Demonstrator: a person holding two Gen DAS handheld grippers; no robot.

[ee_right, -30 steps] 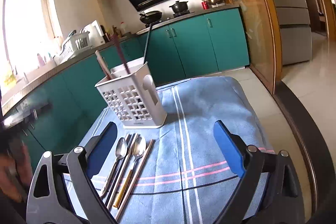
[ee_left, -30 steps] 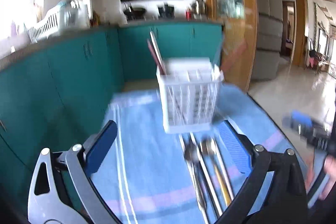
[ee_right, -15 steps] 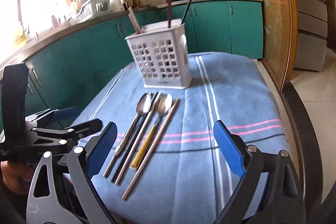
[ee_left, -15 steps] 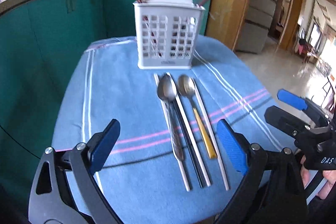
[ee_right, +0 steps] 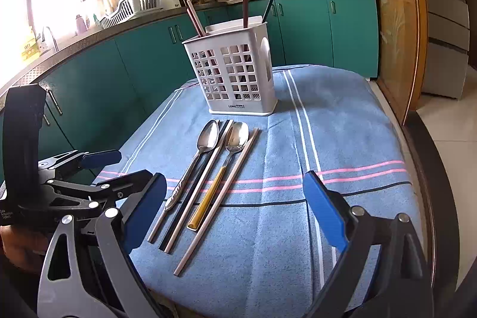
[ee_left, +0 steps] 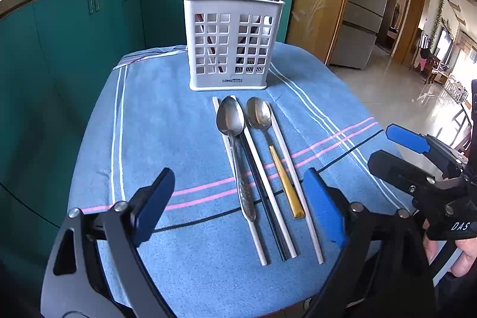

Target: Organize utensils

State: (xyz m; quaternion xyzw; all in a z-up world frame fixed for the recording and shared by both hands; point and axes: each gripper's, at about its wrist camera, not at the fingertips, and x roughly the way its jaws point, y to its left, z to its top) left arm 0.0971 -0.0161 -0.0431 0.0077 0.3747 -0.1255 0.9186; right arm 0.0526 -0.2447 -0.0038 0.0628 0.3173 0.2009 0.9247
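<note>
Across the lower frame, both views have been lowered and steadied since a second ago, the left gripper and right gripper held wide and empty before the spoons and chopsticks below the white caddy at centre, so pickup is judged imminent.

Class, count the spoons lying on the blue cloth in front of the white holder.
2. The all-steel spoon lies on the left and the gold-handled spoon on the right, among the chopsticks. Others may be hidden inside the holder.
</note>
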